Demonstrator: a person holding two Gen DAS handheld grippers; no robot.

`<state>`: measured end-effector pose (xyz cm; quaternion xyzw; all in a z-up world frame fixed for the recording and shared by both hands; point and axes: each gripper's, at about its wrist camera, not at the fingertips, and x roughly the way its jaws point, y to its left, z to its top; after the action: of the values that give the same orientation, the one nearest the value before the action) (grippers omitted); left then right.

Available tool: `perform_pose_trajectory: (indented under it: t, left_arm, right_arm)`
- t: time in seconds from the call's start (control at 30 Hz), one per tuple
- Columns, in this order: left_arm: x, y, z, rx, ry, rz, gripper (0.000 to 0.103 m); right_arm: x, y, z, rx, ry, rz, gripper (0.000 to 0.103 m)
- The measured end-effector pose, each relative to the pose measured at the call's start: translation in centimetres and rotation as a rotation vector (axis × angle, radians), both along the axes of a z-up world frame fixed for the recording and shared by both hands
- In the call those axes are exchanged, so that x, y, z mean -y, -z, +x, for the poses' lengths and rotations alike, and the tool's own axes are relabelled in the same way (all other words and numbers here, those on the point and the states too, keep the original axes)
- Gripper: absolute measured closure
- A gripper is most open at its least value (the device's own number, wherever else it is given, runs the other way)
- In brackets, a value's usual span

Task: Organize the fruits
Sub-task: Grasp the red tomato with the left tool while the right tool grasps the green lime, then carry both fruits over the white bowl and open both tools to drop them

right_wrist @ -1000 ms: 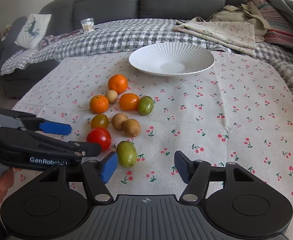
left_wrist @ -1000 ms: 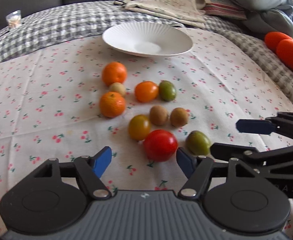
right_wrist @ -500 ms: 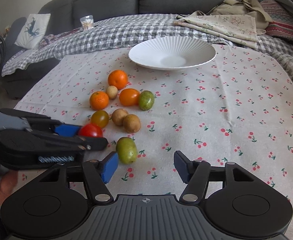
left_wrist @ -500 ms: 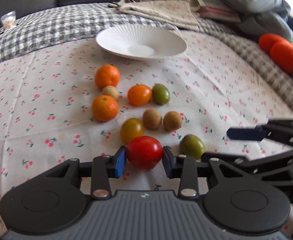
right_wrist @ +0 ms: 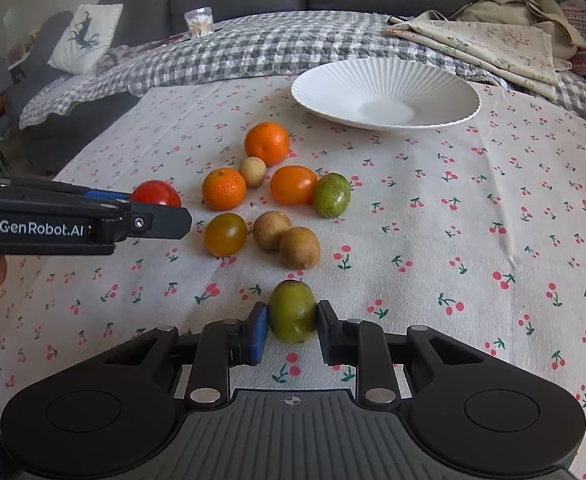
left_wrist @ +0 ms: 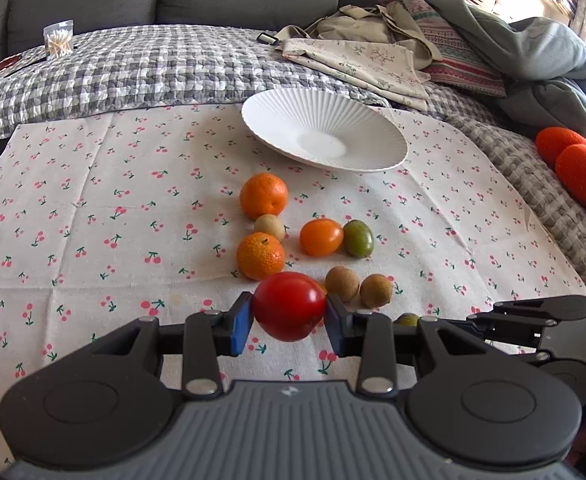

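Observation:
My left gripper point(left_wrist: 289, 322) is shut on a red tomato point(left_wrist: 289, 306) and holds it above the cherry-print cloth; it also shows in the right wrist view point(right_wrist: 155, 194). My right gripper point(right_wrist: 291, 330) is shut on a green fruit point(right_wrist: 292, 311) that rests on or just above the cloth. Several fruits lie between the grippers and a white ribbed plate point(right_wrist: 433, 88): two oranges point(right_wrist: 267, 143) point(right_wrist: 223, 189), an orange tomato point(right_wrist: 294, 185), a green fruit point(right_wrist: 332, 194), a yellow-green tomato point(right_wrist: 225, 234), two brown kiwis point(right_wrist: 299, 247) and a small pale fruit point(right_wrist: 253, 171).
A checked blanket point(left_wrist: 153, 68) and folded cloths point(left_wrist: 357, 60) lie behind the plate, with a grey sofa beyond. A jar of cotton swabs point(left_wrist: 58, 38) stands at the back left. Orange cushions point(left_wrist: 581, 168) sit at the right edge.
My left gripper closed on the red tomato and lifted it up off the cloth. My right gripper moved onto the near green fruit and closed on it.

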<state>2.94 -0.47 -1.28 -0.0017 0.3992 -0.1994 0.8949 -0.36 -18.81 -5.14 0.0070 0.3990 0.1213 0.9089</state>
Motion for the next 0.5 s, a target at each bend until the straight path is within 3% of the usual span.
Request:
perform_pose_trajectory:
  t: [0.23,0.5]
  left_arm:
    - [0.1,-1.3,1.1,0.023,0.012,-0.012,0.067]
    - [1.3,-3.2,5.7,0.08,0.009,-0.013,0.067]
  right_arm:
    - [2.1,-1.6,0.1,0.05,0.055,0.042,0.078]
    - [6.0,-4.0,2.5,0.131,0.168,0.054,0.078]
